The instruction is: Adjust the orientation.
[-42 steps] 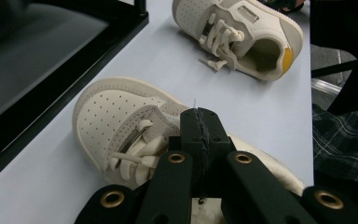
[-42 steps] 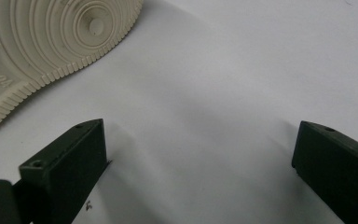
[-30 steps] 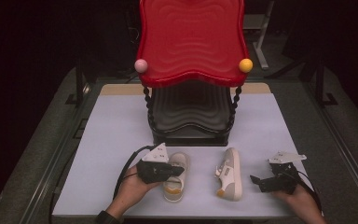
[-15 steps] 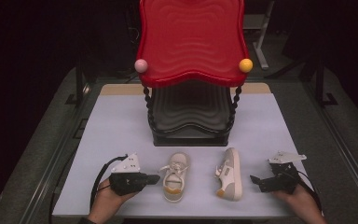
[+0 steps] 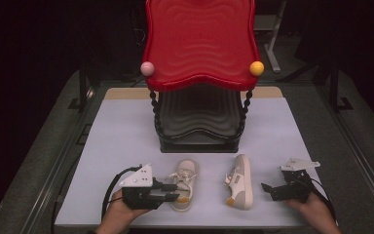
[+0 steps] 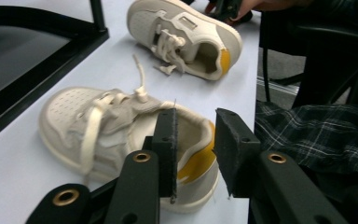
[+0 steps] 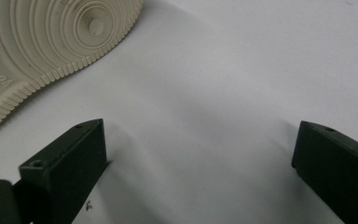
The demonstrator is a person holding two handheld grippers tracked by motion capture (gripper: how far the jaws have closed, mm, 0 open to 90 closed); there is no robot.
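1. Now my left gripper [image 5: 173, 192] has just been opening its jaws; the upright shoe [image 6: 121, 140] lies just beyond them, unpinched.
2. My right gripper [image 5: 268, 187] is spread wide over bare table [image 5: 126, 131], beside the tipped shoe [image 5: 239, 183].
3. Behind the shoes stands a rack [image 5: 199, 126] with red shelf [image 5: 199, 44].

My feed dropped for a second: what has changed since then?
The left gripper drew back left off the left shoe, then came back to its heel; its jaws have just been opening, the heel between them, ungripped. The right shoe, right gripper and rack stayed put.
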